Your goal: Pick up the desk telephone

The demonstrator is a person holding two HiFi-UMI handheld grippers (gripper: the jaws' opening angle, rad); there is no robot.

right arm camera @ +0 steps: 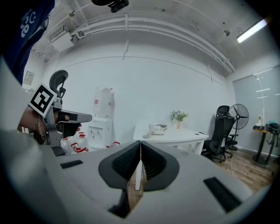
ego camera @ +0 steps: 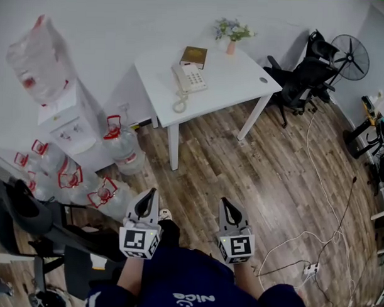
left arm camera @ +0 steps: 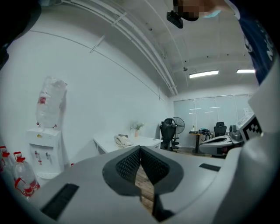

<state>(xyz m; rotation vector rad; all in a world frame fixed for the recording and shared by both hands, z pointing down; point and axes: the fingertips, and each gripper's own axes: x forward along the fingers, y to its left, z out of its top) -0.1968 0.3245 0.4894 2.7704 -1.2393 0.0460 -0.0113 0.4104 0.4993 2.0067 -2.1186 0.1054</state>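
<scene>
A cream desk telephone (ego camera: pixel 189 77) with a coiled cord sits on the white table (ego camera: pixel 245 82) well ahead of me across the wooden floor. It also shows small and far off in the left gripper view as the telephone (left arm camera: pixel 123 140) and in the right gripper view as the telephone (right arm camera: pixel 156 129). My left gripper (ego camera: pixel 153 193) and right gripper (ego camera: pixel 225 202) are side by side low in the head view, both shut and empty, pointing toward the table. Nothing is between the shut pads of the left gripper (left arm camera: pixel 140 148) or the right gripper (right arm camera: pixel 140 142).
A book (ego camera: pixel 193 56) and a small flower vase (ego camera: pixel 231 35) share the table. A water dispenser (ego camera: pixel 61 114) with several water jugs (ego camera: pixel 120 144) stands at the left. Black office chairs (ego camera: pixel 301 78), a fan (ego camera: pixel 350 58) and floor cables (ego camera: pixel 315 236) are at the right.
</scene>
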